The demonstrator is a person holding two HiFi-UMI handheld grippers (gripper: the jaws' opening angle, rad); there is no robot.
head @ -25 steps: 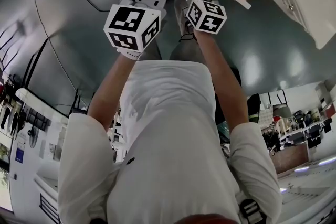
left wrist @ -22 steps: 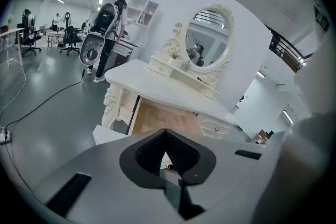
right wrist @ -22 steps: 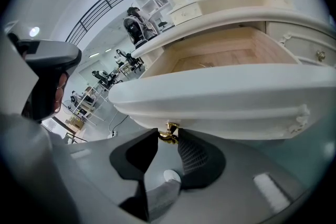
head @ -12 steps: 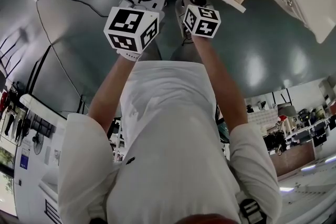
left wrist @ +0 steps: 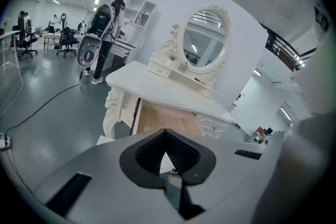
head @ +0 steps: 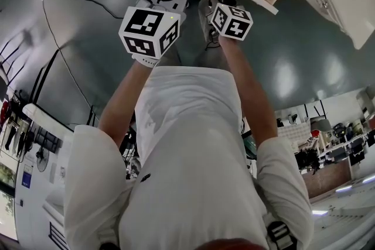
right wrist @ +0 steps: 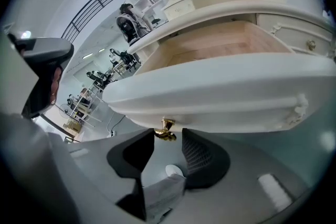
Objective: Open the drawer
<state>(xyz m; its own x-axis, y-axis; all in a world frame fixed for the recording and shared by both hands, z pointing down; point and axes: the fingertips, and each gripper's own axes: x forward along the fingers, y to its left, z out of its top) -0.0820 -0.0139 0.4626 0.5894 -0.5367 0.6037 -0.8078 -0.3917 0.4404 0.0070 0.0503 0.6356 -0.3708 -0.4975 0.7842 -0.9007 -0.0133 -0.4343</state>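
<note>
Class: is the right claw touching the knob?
Cannot tell. Right gripper view: right claw just opened; knob between jaws, clear of one pad, seemingly meeting the other.

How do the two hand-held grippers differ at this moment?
The left hand-held gripper has its jaws shut together; the right hand-held gripper has them apart, having just been opening. The gold knob sits unpressed between the right's jaws; the left's hold nothing. Both carry marker cubes.

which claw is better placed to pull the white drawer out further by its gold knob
Right, likely. The right claw has just been opening, with the small gold knob of the white wooden drawer between its jaws, so it need only close. The left claw is shut, gripping nothing.
</note>
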